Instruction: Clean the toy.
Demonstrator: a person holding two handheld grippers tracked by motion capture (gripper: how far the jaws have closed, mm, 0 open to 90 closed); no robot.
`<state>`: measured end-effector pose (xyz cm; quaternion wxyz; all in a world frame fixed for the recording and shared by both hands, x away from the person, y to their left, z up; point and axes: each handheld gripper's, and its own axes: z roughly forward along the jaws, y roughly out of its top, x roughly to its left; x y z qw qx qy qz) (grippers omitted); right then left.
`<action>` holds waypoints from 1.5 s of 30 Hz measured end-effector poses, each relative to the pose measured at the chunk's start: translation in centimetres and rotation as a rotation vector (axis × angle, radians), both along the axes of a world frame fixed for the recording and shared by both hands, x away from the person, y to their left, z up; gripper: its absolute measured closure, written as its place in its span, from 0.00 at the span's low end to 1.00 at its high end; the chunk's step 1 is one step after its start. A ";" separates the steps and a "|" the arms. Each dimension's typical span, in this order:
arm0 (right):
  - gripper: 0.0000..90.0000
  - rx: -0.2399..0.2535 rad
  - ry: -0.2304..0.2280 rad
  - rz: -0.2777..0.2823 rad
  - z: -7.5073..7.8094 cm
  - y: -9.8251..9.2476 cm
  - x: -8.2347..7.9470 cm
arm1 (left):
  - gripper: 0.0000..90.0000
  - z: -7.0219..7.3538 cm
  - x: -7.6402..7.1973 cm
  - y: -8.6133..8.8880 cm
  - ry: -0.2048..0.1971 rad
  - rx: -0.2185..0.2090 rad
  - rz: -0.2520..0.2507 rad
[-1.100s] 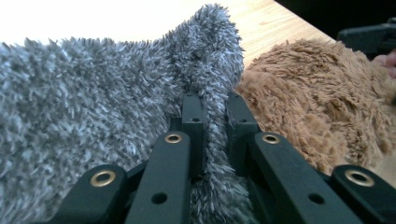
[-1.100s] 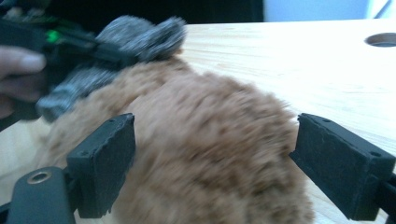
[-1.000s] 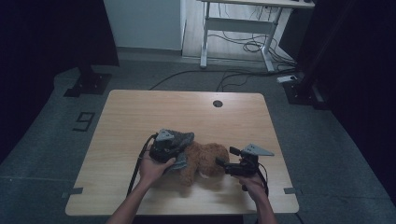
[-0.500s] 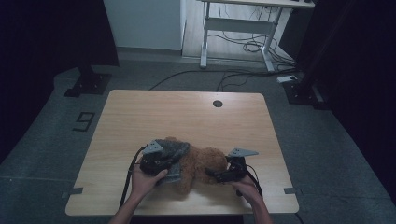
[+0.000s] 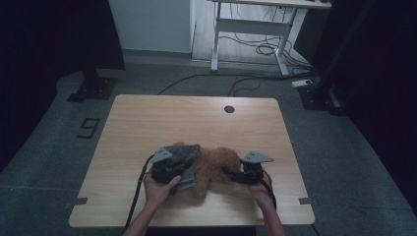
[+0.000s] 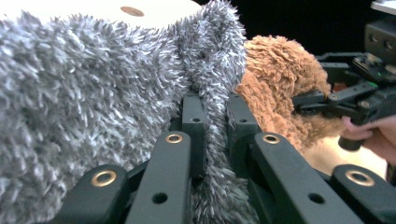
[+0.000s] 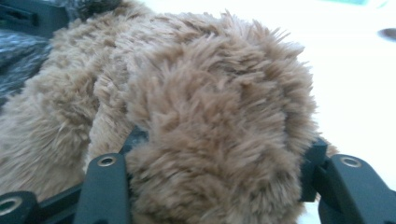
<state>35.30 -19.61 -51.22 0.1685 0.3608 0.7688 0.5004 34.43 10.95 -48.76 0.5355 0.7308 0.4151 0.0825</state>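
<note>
A brown plush toy (image 5: pixel 212 166) lies near the table's front edge, with a grey fuzzy fabric (image 5: pixel 183 153) over its left side. My left gripper (image 5: pixel 183 170) is shut on a fold of that grey fabric (image 6: pixel 93 93). The pile is pinched between its fingers (image 6: pixel 194 116). My right gripper (image 5: pixel 230 173) comes in from the right. Its jaws have just been closing and now press on a thick lump of the brown plush toy (image 7: pixel 205 93) from both sides. In the left gripper view the right gripper (image 6: pixel 299 100) bites into the brown plush toy (image 6: pixel 275 74).
The light wooden table (image 5: pixel 196 118) has a round cable hole (image 5: pixel 228 108) at its far middle. Beyond it a white desk frame (image 5: pixel 251 29) stands over loose cables (image 5: pixel 265 49) on the floor. Black stands sit at the left and right.
The right gripper has shifted left onto the brown toy. The left gripper, with the grey fabric, has come slightly lower and nearer the front edge.
</note>
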 end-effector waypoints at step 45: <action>0.35 0.080 0.022 -0.010 -2.9 -4.2 -2.1 | 0.89 3.0 2.2 -9.6 -0.010 0.210 -0.131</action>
